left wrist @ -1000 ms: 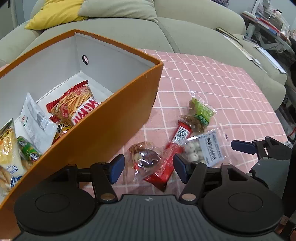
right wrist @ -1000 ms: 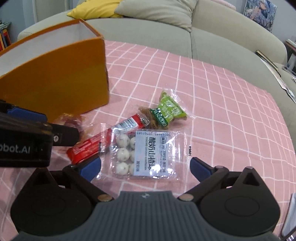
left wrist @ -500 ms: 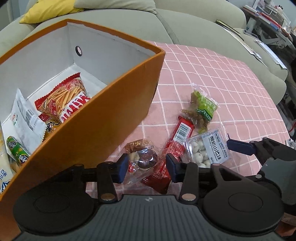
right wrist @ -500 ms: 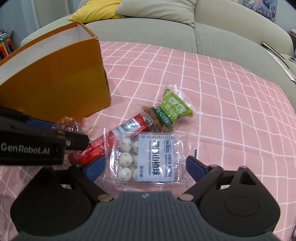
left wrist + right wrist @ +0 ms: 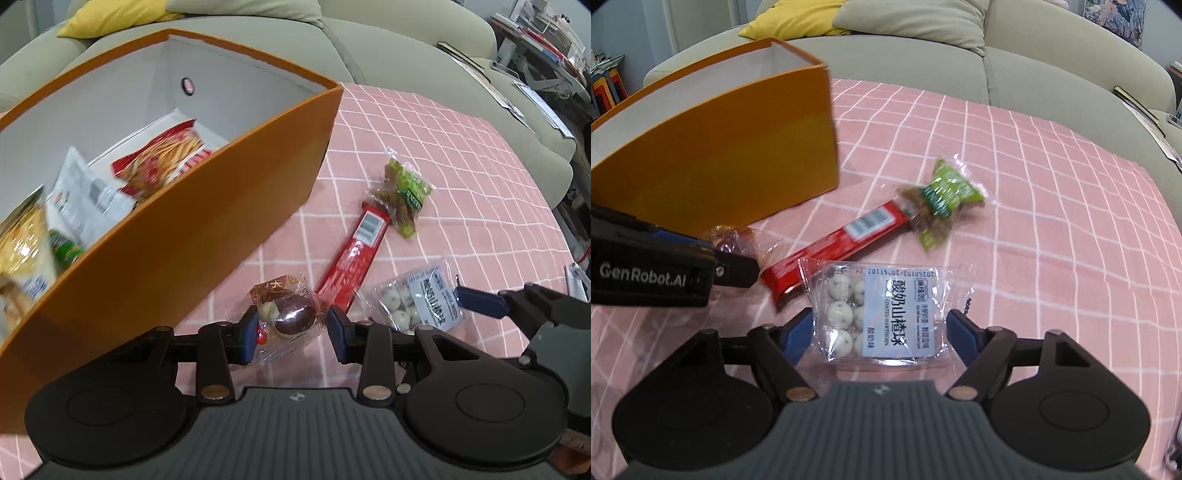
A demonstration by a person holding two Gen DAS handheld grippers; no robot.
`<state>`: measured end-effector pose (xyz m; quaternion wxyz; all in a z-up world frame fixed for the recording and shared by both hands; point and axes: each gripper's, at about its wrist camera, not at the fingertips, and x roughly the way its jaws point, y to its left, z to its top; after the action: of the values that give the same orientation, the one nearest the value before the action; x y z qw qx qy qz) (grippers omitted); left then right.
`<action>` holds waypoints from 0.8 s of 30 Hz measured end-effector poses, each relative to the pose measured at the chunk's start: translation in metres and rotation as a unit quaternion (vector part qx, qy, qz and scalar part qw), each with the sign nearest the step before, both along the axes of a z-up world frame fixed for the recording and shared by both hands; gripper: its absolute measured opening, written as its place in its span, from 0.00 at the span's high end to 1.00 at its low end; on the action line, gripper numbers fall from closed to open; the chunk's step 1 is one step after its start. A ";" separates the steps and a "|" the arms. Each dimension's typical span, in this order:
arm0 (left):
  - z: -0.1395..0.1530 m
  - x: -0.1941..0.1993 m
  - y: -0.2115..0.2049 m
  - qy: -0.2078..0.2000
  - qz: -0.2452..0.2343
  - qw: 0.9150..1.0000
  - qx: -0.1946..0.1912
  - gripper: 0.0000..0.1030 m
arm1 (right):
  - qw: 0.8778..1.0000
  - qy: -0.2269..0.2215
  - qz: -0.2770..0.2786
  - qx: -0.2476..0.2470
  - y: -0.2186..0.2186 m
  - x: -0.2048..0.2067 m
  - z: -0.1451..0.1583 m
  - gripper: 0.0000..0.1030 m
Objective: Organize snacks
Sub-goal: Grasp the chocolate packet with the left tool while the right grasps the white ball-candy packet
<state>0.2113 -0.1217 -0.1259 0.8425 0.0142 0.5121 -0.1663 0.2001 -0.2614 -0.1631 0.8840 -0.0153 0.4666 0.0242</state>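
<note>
My left gripper (image 5: 291,328) is shut on a clear packet with a brown sweet (image 5: 290,315), lifted a little off the pink checked cloth (image 5: 461,177). My right gripper (image 5: 881,332) has its blue fingers on both sides of a clear bag of white hawthorn balls (image 5: 882,314), also seen in the left wrist view (image 5: 421,301); they touch its edges. A red bar (image 5: 356,254) and a green packet (image 5: 404,195) lie on the cloth. The orange box (image 5: 207,218) at left holds several snack bags.
A grey-green sofa (image 5: 1015,66) with a yellow cushion (image 5: 798,18) runs behind the table. Papers and clutter lie at the far right (image 5: 535,55). The left gripper body (image 5: 653,273) shows at the left of the right wrist view.
My left gripper closed on the brown sweet packet and raised it. My right gripper narrowed around the hawthorn ball bag.
</note>
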 end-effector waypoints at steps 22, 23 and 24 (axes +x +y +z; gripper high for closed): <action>0.075 -0.061 0.046 -0.061 0.022 0.997 -0.043 0.58 | 0.997 -0.058 0.051 -0.003 0.049 -0.052 0.062 0.29; 0.080 -0.062 0.048 -0.067 0.024 0.996 -0.045 0.58 | 0.996 -0.066 0.056 -0.004 0.052 -0.051 0.068 0.29; 0.085 -0.063 0.050 -0.074 0.025 0.996 -0.046 0.58 | 0.996 -0.071 0.061 -0.005 0.054 -0.050 0.073 0.29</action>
<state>0.1480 -0.0719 -0.0410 0.8817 -0.0247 0.4407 -0.1668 0.1505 -0.2071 -0.0905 0.9119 -0.0495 0.4005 0.0744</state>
